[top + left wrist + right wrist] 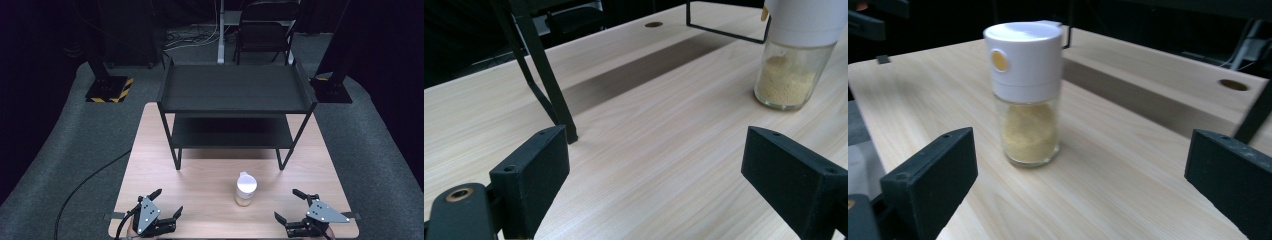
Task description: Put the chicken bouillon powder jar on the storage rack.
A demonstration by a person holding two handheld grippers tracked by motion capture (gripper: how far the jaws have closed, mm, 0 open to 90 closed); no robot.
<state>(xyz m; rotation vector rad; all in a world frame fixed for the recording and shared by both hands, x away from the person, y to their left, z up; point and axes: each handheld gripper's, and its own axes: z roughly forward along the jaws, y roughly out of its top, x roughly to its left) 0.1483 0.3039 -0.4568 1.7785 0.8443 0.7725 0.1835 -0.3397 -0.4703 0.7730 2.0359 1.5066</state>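
Observation:
A glass spice jar [244, 190] with a white cap and yellow powder stands upright on the wooden table [200, 185], in front of the black shelf rack. My left gripper [167, 202] rests open near the table's front left, and the jar [796, 55] stands ahead of it to the right. My right gripper [286, 204] sits open near the front right; the jar [1026, 95] stands ahead between its jaws, apart from both. Nothing is held by either gripper.
A black two-tier shelf rack [235, 92] stands on the far half of the table, its leg [541, 75] close ahead of my left gripper. A chair [265, 30] and stand bases with hazard stripes [107, 90] are on the floor beyond.

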